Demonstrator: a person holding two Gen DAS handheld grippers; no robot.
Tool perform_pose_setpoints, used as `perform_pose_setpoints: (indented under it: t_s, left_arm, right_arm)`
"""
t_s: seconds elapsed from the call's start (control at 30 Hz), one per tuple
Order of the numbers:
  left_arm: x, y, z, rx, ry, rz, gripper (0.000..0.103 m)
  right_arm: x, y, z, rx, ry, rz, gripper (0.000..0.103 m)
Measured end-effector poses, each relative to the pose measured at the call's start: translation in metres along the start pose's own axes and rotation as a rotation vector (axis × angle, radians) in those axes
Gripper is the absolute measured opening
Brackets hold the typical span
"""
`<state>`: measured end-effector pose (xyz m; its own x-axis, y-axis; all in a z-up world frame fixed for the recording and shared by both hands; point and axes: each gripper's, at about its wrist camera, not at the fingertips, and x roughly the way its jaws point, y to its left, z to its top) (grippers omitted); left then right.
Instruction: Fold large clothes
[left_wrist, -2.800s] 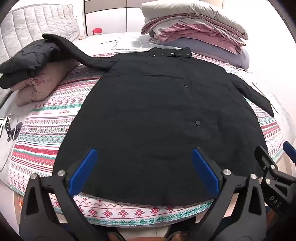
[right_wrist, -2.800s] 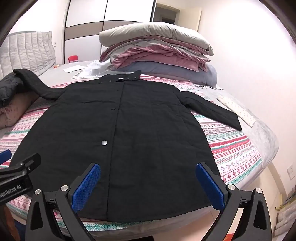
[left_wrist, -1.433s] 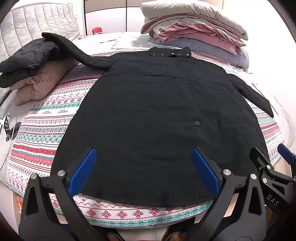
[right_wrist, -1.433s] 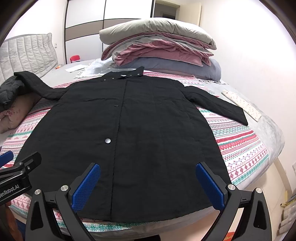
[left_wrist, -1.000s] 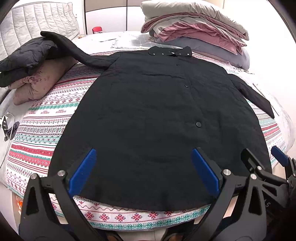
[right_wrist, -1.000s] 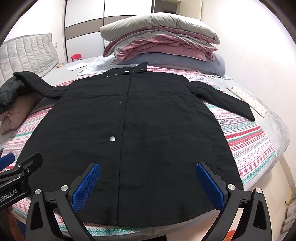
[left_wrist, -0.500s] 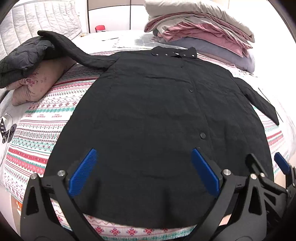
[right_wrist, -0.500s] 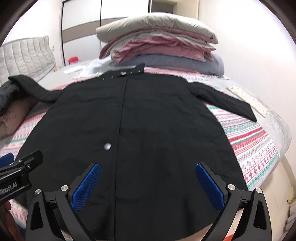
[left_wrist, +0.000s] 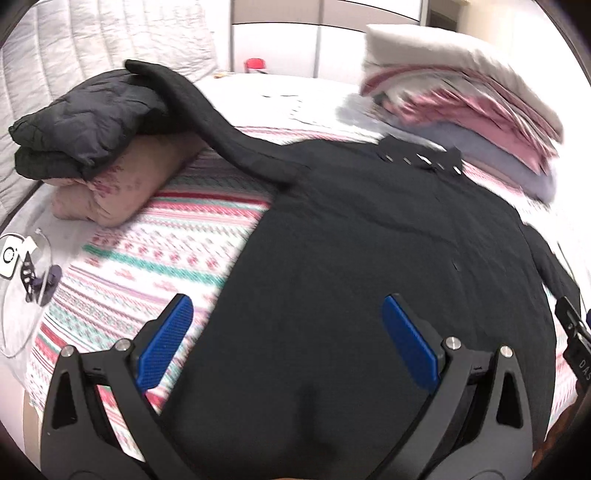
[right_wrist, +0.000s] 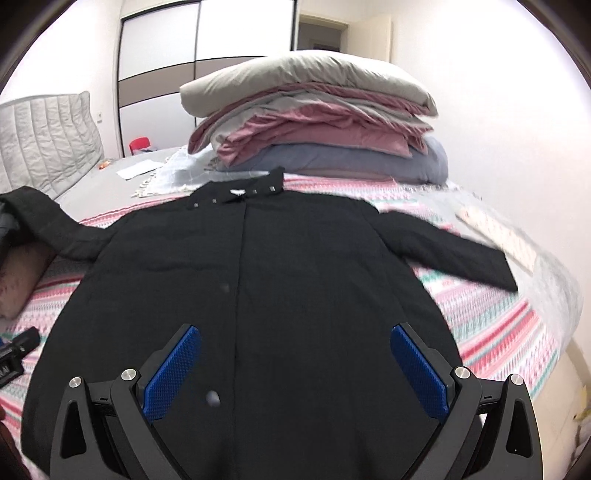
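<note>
A long black coat (left_wrist: 369, 240) lies flat, front up, on the patterned bedspread (left_wrist: 155, 251); it also shows in the right wrist view (right_wrist: 280, 280). Its collar (right_wrist: 236, 194) points away. Its left sleeve (left_wrist: 207, 122) runs up over a folded pile; its right sleeve (right_wrist: 450, 251) lies out to the right. My left gripper (left_wrist: 288, 343) is open and empty over the coat's lower left side. My right gripper (right_wrist: 295, 365) is open and empty over the coat's lower middle, near the snap line.
A stack of folded duvets and pillows (right_wrist: 314, 122) stands behind the collar. A folded dark jacket on a pink cushion (left_wrist: 92, 147) lies at the left. A white charger with cables (left_wrist: 22, 262) lies at the left bed edge. A wall runs along the right.
Both grippers have moved forward and lower over the coat, so the hem has left the view. The left view has swung toward the coat's left side. Both stay open.
</note>
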<state>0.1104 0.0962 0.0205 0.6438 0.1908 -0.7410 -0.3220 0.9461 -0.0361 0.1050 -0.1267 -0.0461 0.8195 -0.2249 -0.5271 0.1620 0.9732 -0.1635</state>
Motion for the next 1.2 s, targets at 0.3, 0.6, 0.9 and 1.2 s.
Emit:
perform_pose_setpoints:
  t_s: [0.3, 0.6, 0.9, 1.2]
  left_arm:
    - [0.016, 0.055, 0.065, -0.1, -0.045, 0.074, 0.102]
    - [0.064, 0.12, 0.122, -0.35, -0.036, 0.074, 0.102]
    - [0.139, 0.098, 0.195, -0.345, -0.058, 0.194, 0.102]
    - [0.156, 0.082, 0.213, -0.389, -0.081, 0.206, 0.006]
  right_arm:
    - [0.069, 0.045, 0.061, -0.027, 0.056, 0.063, 0.103]
    - [0.132, 0.025, 0.014, -0.007, 0.232, 0.138, 0.103]
    - [0.132, 0.016, 0.012, 0.057, 0.261, 0.218, 0.103]
    - [0.152, -0.019, 0.011, 0.173, 0.314, 0.23, 0.103]
